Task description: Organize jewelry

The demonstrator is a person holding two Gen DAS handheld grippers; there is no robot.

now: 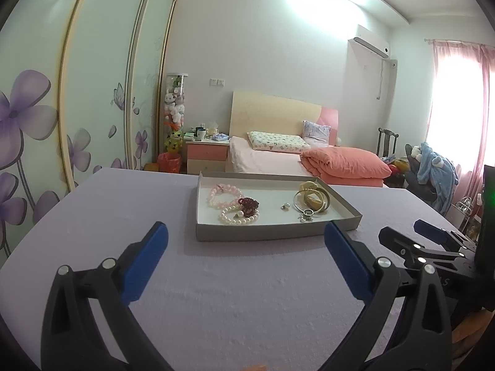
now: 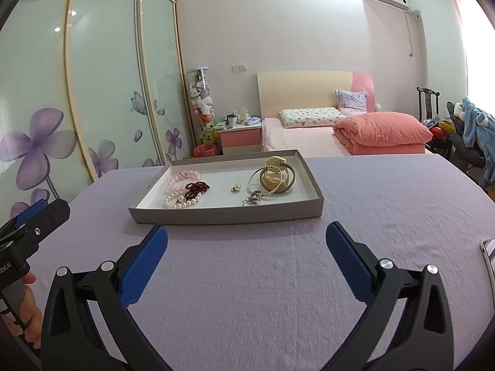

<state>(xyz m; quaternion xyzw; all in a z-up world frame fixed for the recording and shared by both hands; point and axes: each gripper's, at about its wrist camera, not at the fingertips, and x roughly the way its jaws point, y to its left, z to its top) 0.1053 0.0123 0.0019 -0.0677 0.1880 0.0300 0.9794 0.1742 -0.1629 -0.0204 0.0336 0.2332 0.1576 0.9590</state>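
Left tool (image 1: 246,238) spread wide, empty, low over the lilac tabletop (image 1: 235,293). Right tool (image 2: 247,238) likewise spread, holding nothing. Shallow grey tray (image 2: 229,215) just beyond both. In it: pearl strands (image 2: 181,199) and dark red beads (image 2: 198,188) at left, gold bangles (image 2: 275,176) at right, small earring (image 2: 235,189) between.

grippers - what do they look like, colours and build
Both match: the left gripper and right gripper each have two black plastic arms with triangular cut-outs, silver round rivets at the joints, and blue textured pads on the inner finger faces. The left gripper's black body carries small white lettering, too cropped to read.
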